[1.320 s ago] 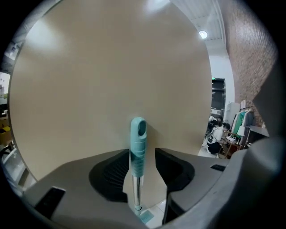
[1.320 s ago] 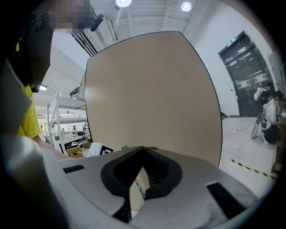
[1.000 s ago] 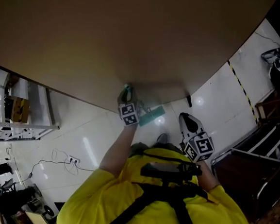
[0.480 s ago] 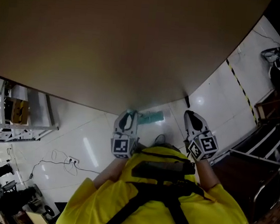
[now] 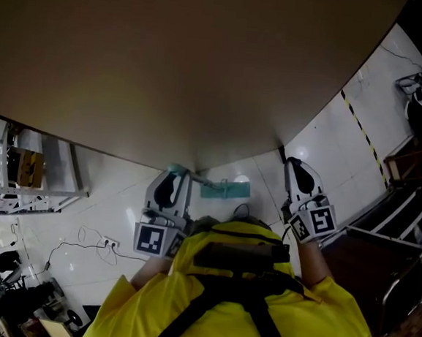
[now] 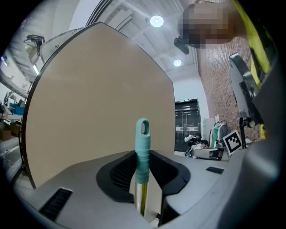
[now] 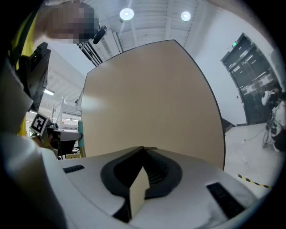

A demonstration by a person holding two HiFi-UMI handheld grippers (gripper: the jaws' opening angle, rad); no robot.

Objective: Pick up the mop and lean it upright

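The mop has a teal grip with a hang loop (image 6: 142, 145) above a metal shaft (image 6: 140, 199). My left gripper (image 6: 142, 190) is shut on the shaft just below that grip, and the handle points up along the tan panel. In the head view the left gripper (image 5: 174, 175) is low at centre-left, with the handle tip (image 5: 176, 169) at its jaws and the teal mop head (image 5: 225, 190) on the floor beyond. My right gripper (image 5: 294, 164) is off to the right, clear of the mop. Its jaws (image 7: 139, 181) are shut with nothing between them. The teal handle (image 7: 80, 134) shows at that view's left edge.
A large tan panel (image 5: 206, 61) stands straight ahead and fills most of each view. White glossy floor tiles (image 5: 324, 137) lie below it. A metal shelf unit (image 5: 27, 174) is at the left, a floor socket with cable (image 5: 109, 242) near my feet, and a dark rack (image 5: 399, 239) at the right.
My left gripper has moved down and to the left, toward my body, with the mop handle in it. The mop head has shifted slightly. The right gripper has drifted a little right.
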